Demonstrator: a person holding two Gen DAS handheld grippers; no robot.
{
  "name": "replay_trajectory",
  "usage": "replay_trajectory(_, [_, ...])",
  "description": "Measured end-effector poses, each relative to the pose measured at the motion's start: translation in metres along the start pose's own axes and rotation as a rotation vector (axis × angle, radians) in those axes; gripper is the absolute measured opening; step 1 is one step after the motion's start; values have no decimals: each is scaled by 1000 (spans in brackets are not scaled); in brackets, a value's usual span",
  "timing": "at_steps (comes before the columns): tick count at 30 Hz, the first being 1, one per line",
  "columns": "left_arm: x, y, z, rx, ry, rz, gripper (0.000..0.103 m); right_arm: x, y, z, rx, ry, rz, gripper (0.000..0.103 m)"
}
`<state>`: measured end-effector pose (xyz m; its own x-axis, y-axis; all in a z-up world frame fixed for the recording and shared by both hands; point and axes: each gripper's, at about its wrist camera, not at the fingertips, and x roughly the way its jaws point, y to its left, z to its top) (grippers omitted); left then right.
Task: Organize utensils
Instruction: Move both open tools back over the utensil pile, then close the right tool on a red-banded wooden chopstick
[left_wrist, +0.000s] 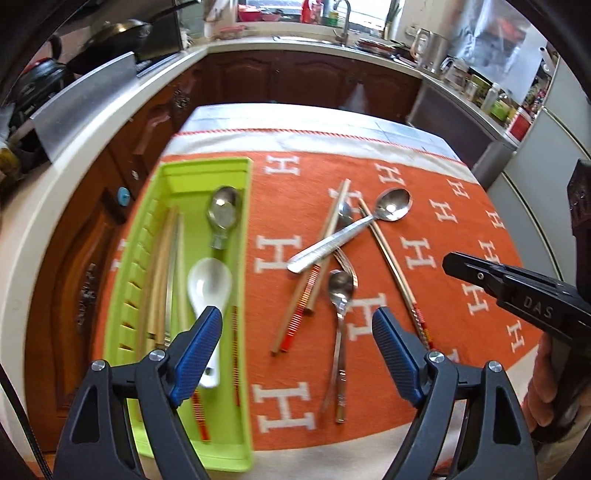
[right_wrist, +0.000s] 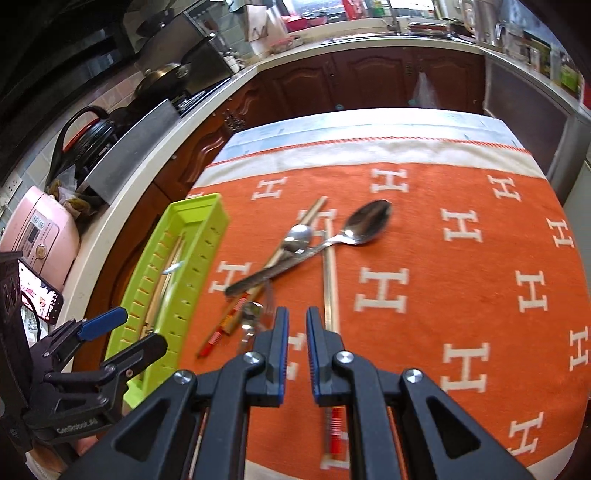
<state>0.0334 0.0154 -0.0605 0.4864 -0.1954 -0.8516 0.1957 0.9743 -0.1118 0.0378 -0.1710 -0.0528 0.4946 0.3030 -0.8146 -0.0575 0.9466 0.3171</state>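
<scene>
A lime green utensil tray (left_wrist: 207, 168) stands at the table's left edge; it also shows in the right wrist view (right_wrist: 195, 214). It holds a metal spoon (left_wrist: 223, 214), a white ceramic spoon (left_wrist: 208, 288) and several chopsticks (left_wrist: 160, 280). Loose on the orange cloth lie a large steel spoon (left_wrist: 351, 230), a small spoon (left_wrist: 340, 295), a fork (left_wrist: 345, 262) and chopsticks (left_wrist: 391, 258). My left gripper (left_wrist: 297, 328) is open and empty, above the tray's near right side. My right gripper (right_wrist: 297, 325) is nearly shut with a narrow gap, empty, above the cloth near the pile (right_wrist: 306, 243).
An orange cloth with white H letters (right_wrist: 443, 280) covers the table. Kitchen counters with dark wooden cabinets (left_wrist: 295, 81) ring the table. A pink appliance (right_wrist: 37, 229) and a wok (right_wrist: 162, 77) stand on the left counter. A fridge (left_wrist: 546, 177) stands at the right.
</scene>
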Motion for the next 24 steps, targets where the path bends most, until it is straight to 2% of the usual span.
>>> replay_trajectory(6, [18, -11, -3, 8, 44, -43, 82, 11, -26, -12, 39, 31, 0, 10])
replay_trajectory(8, [21, -15, -2, 16, 48, -40, 78, 18, -29, -16, 37, 46, 8, 10])
replay_trajectory(11, [27, -22, -2, 36, 59, -38, 67, 27, -31, -20, 30, 69, 17, 10])
replay_trajectory(13, [30, -25, -1, 38, 73, -49, 55, 35, -30, -22, 20, 83, 25, 10])
replay_trajectory(15, [33, -30, 0, 38, 87, -74, 50, 42, -28, -22, 5, 98, 31, 10])
replay_trajectory(24, [39, -41, 3, 54, 92, -86, 49, 58, -23, -22, -60, 123, 33, 10])
